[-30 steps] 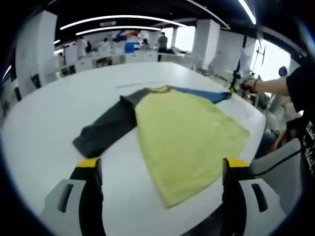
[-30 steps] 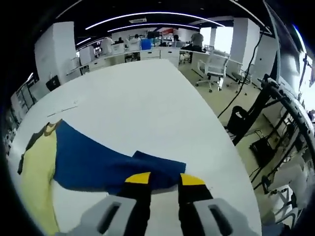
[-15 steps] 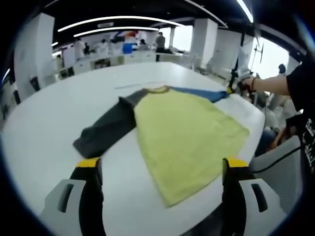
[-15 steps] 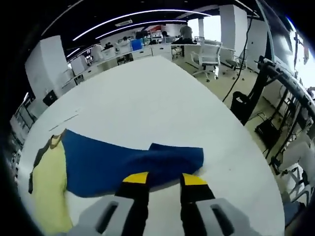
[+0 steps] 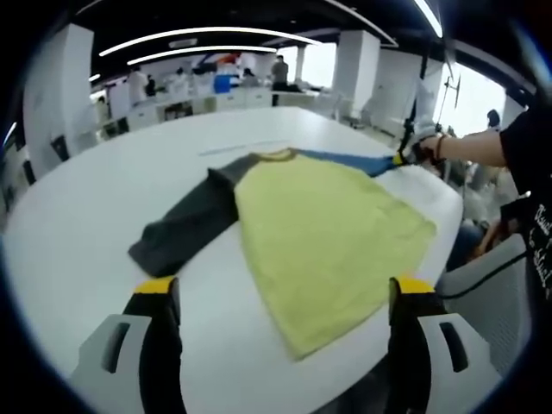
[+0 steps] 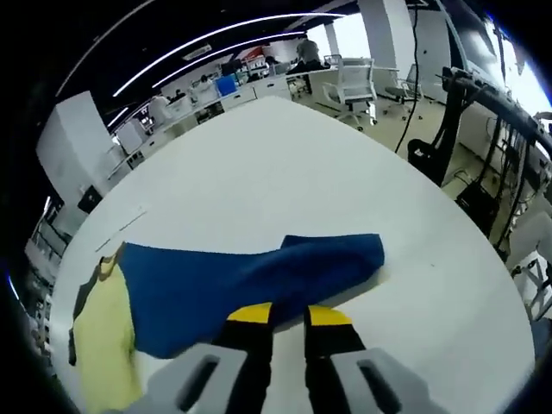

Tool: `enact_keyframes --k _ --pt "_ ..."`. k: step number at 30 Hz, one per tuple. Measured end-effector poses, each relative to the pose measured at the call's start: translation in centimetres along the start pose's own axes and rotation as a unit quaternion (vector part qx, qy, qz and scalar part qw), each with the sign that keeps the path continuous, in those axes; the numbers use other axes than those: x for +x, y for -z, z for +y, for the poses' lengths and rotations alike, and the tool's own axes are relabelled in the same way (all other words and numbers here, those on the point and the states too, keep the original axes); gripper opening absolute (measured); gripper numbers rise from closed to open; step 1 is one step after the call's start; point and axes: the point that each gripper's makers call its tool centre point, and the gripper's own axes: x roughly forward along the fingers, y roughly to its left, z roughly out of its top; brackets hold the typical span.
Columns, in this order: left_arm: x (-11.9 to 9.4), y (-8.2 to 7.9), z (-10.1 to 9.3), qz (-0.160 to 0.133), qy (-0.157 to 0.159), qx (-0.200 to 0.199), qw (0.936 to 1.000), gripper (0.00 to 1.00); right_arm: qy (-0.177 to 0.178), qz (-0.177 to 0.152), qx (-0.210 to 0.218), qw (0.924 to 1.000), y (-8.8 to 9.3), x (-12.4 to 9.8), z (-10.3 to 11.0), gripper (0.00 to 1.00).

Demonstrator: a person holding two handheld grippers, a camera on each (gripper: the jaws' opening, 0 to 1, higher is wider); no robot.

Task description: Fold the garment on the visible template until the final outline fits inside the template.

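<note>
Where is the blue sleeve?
In the right gripper view, the blue sleeve lies on the white table, pinched by the right tool, beside the yellow shirt body.

In the right gripper view we lose the near edge of the blue fabric sleeve (image 6: 259, 280) behind the yellow-tipped right gripper (image 6: 289, 316), so how its jaws meet the cloth stays hidden. Left of that claw, the pale yellow shirt body (image 6: 103, 345) runs out of the picture. In the left gripper view, the sleeve's far end is too small to read.
</note>
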Motion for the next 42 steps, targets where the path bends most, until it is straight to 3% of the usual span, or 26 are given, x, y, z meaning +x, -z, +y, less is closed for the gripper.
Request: enact_keyframes --k 4,9,24,29,37,42 --pt "0.0 -0.1 0.1 0.0 -0.004 0.001 1.0 0.97 0.0 -0.003 0.024 0.9997 0.1 0.6 -0.1 0.01" --pt "0.0 0.0 0.3 0.0 -0.006 0.002 1.0 0.97 -0.004 -0.003 0.023 0.9997 0.3 0.5 0.0 0.0" --pt "0.3 -0.3 0.2 -0.001 0.0 0.008 1.0 0.97 0.012 0.003 -0.027 0.9995 -0.4 -1.2 -2.3 0.0" --pt "0.4 -0.2 0.0 -0.001 0.004 0.008 1.0 0.96 0.012 0.01 -0.037 0.9992 -0.5 -1.6 -2.5 0.0" --pt "0.4 -0.2 0.1 -0.002 0.005 0.008 1.0 0.96 0.01 0.026 -0.088 0.9957 -0.6 -2.1 -2.3 0.0" --pt "0.3 -0.2 0.0 -0.003 0.004 0.009 1.0 0.97 0.012 0.032 -0.088 0.9955 -0.3 -2.1 -2.5 0.0"
